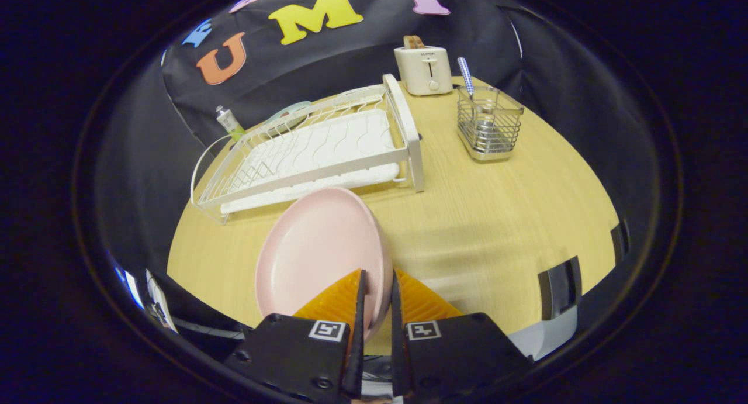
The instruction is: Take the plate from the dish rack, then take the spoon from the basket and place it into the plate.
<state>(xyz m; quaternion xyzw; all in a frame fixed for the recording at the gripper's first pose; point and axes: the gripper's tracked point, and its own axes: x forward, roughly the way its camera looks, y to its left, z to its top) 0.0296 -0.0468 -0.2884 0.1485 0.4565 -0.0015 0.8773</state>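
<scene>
Pink plate point(318, 249), out of the dish rack point(304, 152) behind it, hangs over the desk point(497, 217) with the jaws clamped on its rim. Held by that thin edge, it could twist loose. Right, the spoon point(465, 75) waits in the basket point(488, 123).

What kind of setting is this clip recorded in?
Probably a mock kitchen counter staged in a recording booth: a white dish rack, a toaster and a wire cutlery basket stand on a wooden table against black cloth. The gripper holds a pink plate.
</scene>
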